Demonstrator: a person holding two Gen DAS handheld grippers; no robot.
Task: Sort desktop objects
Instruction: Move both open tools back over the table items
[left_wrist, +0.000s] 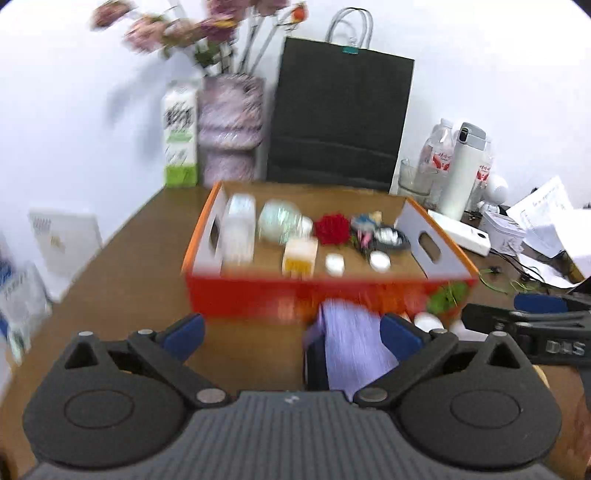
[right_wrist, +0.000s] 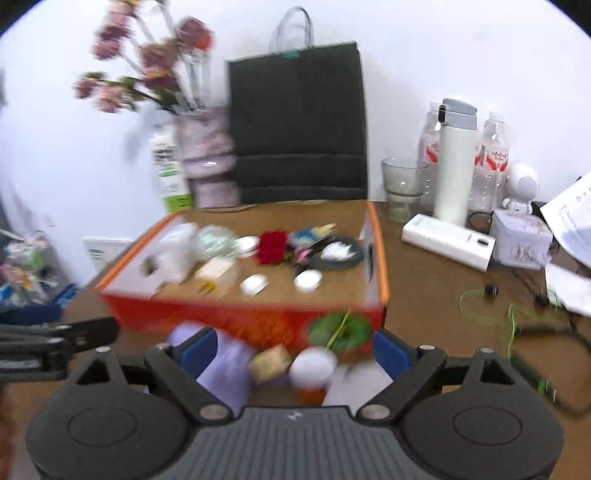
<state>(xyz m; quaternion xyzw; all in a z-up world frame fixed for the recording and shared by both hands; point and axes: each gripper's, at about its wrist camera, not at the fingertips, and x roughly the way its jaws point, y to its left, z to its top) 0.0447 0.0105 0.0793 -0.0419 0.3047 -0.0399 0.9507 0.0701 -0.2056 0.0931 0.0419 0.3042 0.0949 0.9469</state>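
where bottles (right_wrist: 491, 155) stand: two.

It looks like an office desk against a white wall: a brown wooden desk (right_wrist: 424, 280) carries loose papers (right_wrist: 570, 221), cables (right_wrist: 543, 328), water bottles (right_wrist: 493, 162), a thermos (right_wrist: 452, 162) and a black paper bag (right_wrist: 299, 122).

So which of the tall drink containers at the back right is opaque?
The white thermos flask with the grey lid; the bottles flanking it are clear plastic with red labels.
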